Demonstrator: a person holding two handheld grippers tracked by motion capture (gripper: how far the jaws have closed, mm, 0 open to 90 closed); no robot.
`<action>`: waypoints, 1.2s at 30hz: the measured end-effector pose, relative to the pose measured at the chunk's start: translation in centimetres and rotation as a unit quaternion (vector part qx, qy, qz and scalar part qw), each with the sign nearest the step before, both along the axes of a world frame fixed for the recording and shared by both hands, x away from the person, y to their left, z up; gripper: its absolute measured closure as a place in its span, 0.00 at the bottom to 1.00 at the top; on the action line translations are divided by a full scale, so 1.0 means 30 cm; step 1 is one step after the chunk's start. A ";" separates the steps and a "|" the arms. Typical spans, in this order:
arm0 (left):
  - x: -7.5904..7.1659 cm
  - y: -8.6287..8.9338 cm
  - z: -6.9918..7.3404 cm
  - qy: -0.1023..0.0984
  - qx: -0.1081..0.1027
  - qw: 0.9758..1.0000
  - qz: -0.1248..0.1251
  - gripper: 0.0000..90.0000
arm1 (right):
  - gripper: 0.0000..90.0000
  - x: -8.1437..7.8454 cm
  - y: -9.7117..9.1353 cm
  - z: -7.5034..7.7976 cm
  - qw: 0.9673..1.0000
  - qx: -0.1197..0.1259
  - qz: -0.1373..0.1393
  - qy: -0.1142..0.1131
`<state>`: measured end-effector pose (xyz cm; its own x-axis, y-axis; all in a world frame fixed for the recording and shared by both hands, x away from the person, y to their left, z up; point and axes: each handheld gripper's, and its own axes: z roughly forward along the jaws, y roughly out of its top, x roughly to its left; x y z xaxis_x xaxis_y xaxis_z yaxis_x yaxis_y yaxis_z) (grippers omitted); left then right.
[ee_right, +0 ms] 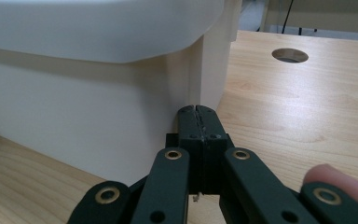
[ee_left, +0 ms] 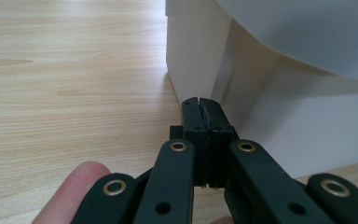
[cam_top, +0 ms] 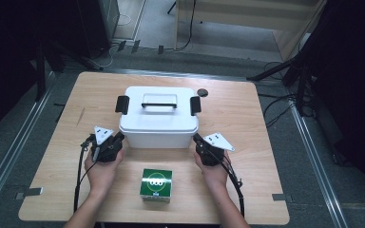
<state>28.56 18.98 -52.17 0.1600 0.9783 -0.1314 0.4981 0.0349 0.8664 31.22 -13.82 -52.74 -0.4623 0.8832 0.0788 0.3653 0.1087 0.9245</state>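
Observation:
A white plastic box (cam_top: 158,124) with a lid, a black handle (cam_top: 158,103) and two black side latches (cam_top: 121,103) stands in the middle of the wooden table (cam_top: 242,142). My left gripper (cam_top: 119,137) sits at the box's near left corner, jaws pressed together with nothing between them. In the left gripper view the shut tips (ee_left: 201,103) almost touch the box wall (ee_left: 307,126). My right gripper (cam_top: 197,138) is at the near right corner, also shut and empty. In the right gripper view its tips (ee_right: 197,111) lie against the white box wall (ee_right: 74,112).
A small green and white carton (cam_top: 156,184) lies near the front edge between the person's forearms. A round cable hole (cam_top: 202,92) (ee_right: 290,55) is cut in the tabletop behind the box on the right. Dark stands and cables surround the table.

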 end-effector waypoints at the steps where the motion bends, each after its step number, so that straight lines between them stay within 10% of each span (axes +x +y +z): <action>1: 0.003 0.000 -0.003 0.002 -0.005 1.000 0.001 1.00 | 1.00 0.000 0.000 0.000 1.000 0.000 0.000 0.000; 10: 0.016 -0.007 -0.023 0.015 0.006 1.000 0.003 1.00 | 1.00 -0.007 -0.009 -0.003 1.000 -0.014 0.010 0.000; 19: -0.183 -0.006 -0.028 0.032 0.047 0.997 -0.045 1.00 | 1.00 -0.184 -0.061 -0.005 0.997 -0.030 0.064 -0.005; 29: -0.370 -0.109 -0.038 0.054 0.014 0.994 -0.098 1.00 | 1.00 -0.402 0.022 -0.043 0.993 -0.018 0.111 0.031; 36: -0.389 -0.184 -0.040 0.066 -0.003 0.988 -0.138 1.00 | 1.00 -0.430 0.059 -0.034 0.989 0.009 0.139 0.055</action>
<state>16.88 13.47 -53.37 0.4019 0.8989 -0.1745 0.5975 -0.1131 0.7938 18.34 -12.04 -53.77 -0.6747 0.7213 0.1566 0.4214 0.2022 0.8841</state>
